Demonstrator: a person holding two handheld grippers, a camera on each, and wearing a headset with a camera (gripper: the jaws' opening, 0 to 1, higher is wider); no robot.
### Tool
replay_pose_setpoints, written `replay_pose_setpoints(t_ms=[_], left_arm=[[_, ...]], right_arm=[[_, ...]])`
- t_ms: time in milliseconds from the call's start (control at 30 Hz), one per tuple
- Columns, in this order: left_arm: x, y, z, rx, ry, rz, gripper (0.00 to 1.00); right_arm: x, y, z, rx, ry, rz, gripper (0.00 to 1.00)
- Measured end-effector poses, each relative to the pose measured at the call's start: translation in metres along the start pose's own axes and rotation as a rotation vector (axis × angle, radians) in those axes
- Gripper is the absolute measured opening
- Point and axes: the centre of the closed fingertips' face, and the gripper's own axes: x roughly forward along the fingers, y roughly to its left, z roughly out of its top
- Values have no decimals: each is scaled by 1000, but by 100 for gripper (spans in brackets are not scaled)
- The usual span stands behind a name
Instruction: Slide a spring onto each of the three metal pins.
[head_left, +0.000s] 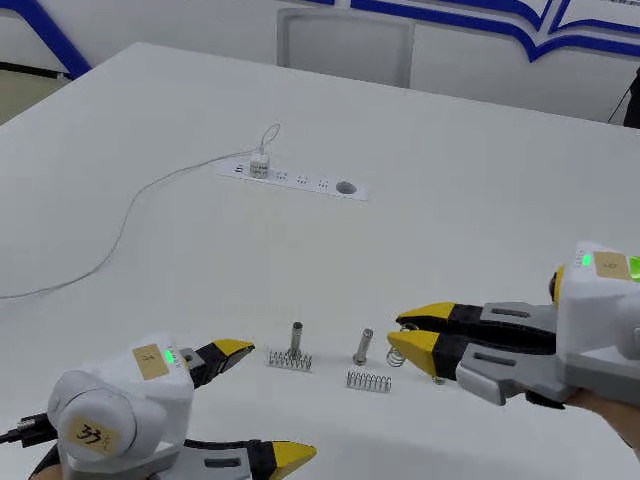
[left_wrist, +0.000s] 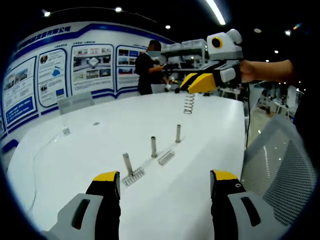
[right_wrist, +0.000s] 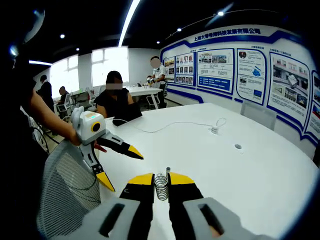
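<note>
Right, your right gripper has its jaws pinched almost closed on the held spring. The coil hangs down from the yellow tips by its top end. The right gripper view shows the same coil clamped between the two tips, with a pin top just behind it; which pin, I can't tell.

Your left gripper sits low at the near edge of the bench, jaws spread wide with nothing between them.

Three pins stand upright in a row on the bench: near pin, middle pin and far pin. All three shafts are bare. In the head view the held spring is just right of the middle pin, close to it but not over it. In the left gripper view it hangs near the far pin, higher than that pin's top.

Two more springs lie flat on the bench. The first loose spring is at the foot of the near pin. The second loose spring is just in front of the middle pin.

Well apart from all this, further back on the bench, is a white power strip with a cable trailing off left.
</note>
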Motion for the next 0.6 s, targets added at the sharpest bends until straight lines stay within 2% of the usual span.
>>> replay_pose_setpoints(t_ms=[233,433,600], left_arm=[[-4,3,-2,-24,-6,11,78],[-12,13,-6,-61,-9,55,78],[-17,21,-6,-75,-15,76,78]], right_arm=[[-11,-25,-3,14,3,-59,10],[-20,-51,-13,56,2,-130,10],[-25,-64,-23,99,5,-169,10]])
